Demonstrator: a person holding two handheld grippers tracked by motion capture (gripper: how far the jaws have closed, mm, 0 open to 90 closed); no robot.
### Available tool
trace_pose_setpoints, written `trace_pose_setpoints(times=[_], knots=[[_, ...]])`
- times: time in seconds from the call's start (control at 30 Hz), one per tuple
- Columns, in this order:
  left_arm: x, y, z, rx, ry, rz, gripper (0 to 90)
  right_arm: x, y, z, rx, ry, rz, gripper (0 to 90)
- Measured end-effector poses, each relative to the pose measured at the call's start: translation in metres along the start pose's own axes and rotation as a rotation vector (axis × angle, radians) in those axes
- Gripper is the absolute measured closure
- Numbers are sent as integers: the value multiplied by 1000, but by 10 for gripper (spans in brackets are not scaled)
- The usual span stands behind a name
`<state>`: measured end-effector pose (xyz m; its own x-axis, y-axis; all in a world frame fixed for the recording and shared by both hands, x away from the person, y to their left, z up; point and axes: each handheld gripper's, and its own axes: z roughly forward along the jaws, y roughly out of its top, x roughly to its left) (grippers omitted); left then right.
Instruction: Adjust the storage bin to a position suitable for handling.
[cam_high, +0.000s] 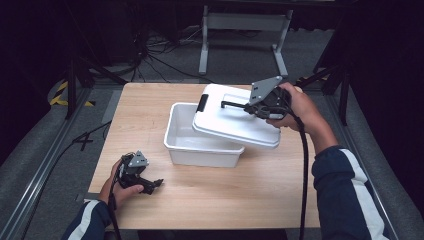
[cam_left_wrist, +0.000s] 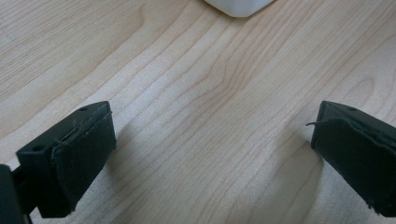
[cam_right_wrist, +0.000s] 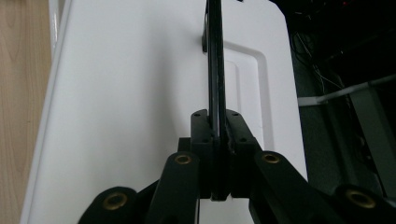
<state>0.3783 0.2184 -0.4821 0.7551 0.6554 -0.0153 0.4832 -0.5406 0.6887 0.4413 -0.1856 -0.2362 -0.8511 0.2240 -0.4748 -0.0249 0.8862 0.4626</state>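
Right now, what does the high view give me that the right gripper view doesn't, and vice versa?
High view alone: the open white bin, the left hand-held gripper resting near the table's front edge, both sleeves.

Right gripper view alone: jaws pinched tight on the lid's thin black handle.

Shared: the white lid, tilted over the bin, carried by the right hand-held gripper.

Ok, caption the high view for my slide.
Right tool lifts the white lid by its black handle off the white bin.

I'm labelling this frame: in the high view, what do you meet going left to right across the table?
Left gripper → white tub → white lid → right gripper, shut on the lid's black handle.
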Motion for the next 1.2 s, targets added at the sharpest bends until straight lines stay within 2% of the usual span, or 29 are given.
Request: trace_pose_setpoints(times=[0.53, 0.57, 0.83, 1.2], knots=[[0, 0, 0, -1, 0, 0, 4, -14, -68, -41, 12, -80, 107, 845], [0, 0, 0, -1, 0, 0, 4, -15, -75, -45, 12, -96, 127, 846], [0, 0, 0, 1, 1, 3, 4, -17, -99, -52, 11, -104, 166, 846], [0, 0, 0, 1, 0, 3, 4, -16, -130, -54, 55, -124, 213, 846]])
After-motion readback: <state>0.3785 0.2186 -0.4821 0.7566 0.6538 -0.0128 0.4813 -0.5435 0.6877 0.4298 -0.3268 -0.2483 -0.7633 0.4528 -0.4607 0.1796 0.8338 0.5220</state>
